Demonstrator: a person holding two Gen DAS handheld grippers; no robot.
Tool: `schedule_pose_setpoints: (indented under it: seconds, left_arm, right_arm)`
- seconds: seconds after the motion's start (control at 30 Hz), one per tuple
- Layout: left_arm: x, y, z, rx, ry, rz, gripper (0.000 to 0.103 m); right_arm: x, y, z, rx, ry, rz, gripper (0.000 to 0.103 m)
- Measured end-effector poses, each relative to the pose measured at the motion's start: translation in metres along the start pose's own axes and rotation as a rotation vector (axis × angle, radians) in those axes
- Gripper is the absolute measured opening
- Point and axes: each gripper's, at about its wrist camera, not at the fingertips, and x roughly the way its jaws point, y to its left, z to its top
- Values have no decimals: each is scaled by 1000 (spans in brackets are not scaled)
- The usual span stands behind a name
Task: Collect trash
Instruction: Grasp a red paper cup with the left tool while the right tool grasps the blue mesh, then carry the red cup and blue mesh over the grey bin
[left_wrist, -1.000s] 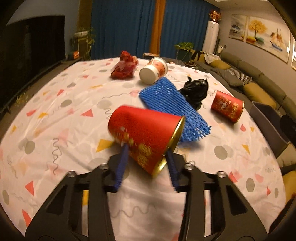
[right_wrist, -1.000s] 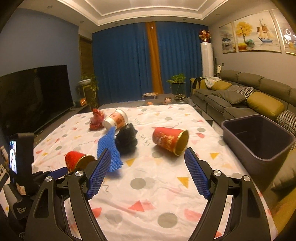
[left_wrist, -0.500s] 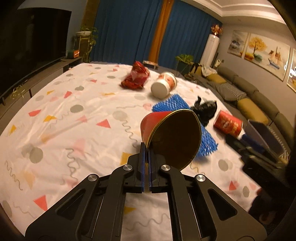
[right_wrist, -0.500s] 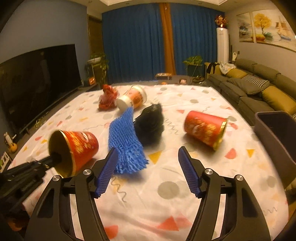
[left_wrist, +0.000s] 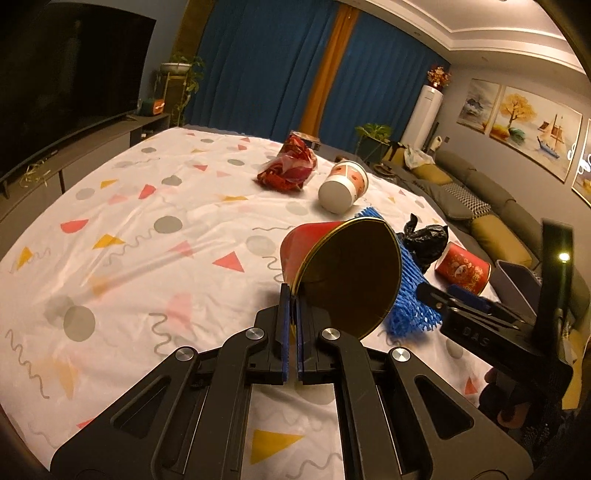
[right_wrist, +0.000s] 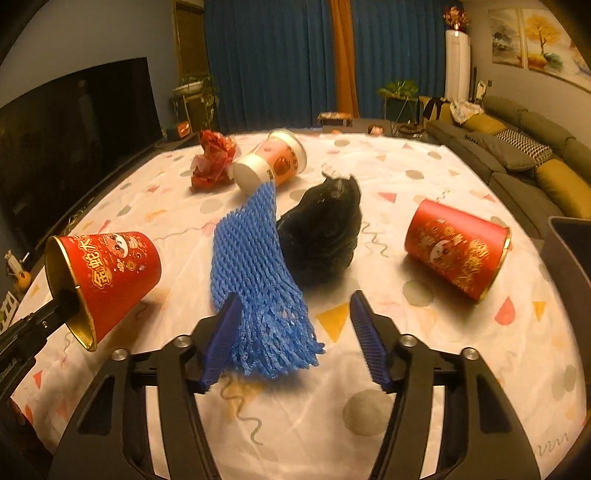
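Left gripper (left_wrist: 291, 295): clamped on the rim of a red paper cup (right_wrist: 107, 267), held clear of the tablecloth (left_wrist: 147, 229) | Right gripper (right_wrist: 291, 325): spread wide, blue foam net (right_wrist: 255, 258) lying between its fingers | Second red cup (right_wrist: 458, 247): lying on its side near the grey bin (left_wrist: 517, 280).

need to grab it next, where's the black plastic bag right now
In the right wrist view the black plastic bag sits mid-table, touching the right edge of the blue foam net, with the fallen red cup further right.
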Motion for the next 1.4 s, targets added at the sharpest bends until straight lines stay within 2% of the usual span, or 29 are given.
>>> schedule_pose_setpoints:
  seconds: [0.13,0.2,0.23,0.27,0.3,0.4,0.6,0.97,1.4]
  left_arm:
    - [1,2,0,-8,4,-7,2]
    - [1,4,0,-12,5,-8,2]
    - [1,4,0,-14,6,-9,2]
    - [1,4,0,-18,6,-10,2]
    - [1,5,-1,-21,7,-10,2]
    - [1,7,-1,-30,6,-12,2]
    - [0,7,-2,-29,6,-8,2]
    - [-18,5,1,-17,-17,-3,2]
    - [-41,-43,5,65,-54,-62,2]
  right_arm:
    - [11,2,0,-6,54,27,36]
    - [13,3,0,-12,65,41,21]
    - [12,3,-1,-13,63,47,17]
    - [11,3,-2,-15,57,54,8]
    - [9,4,-2,-17,49,60,4]
    - [-3,5,-5,-24,1,71,3]
    - [-18,1,-10,-12,-36,62,3]
    - [-85,-3,-17,-60,-172,49,3]
    - [-151,-34,-24,-27,-298,-2,3]
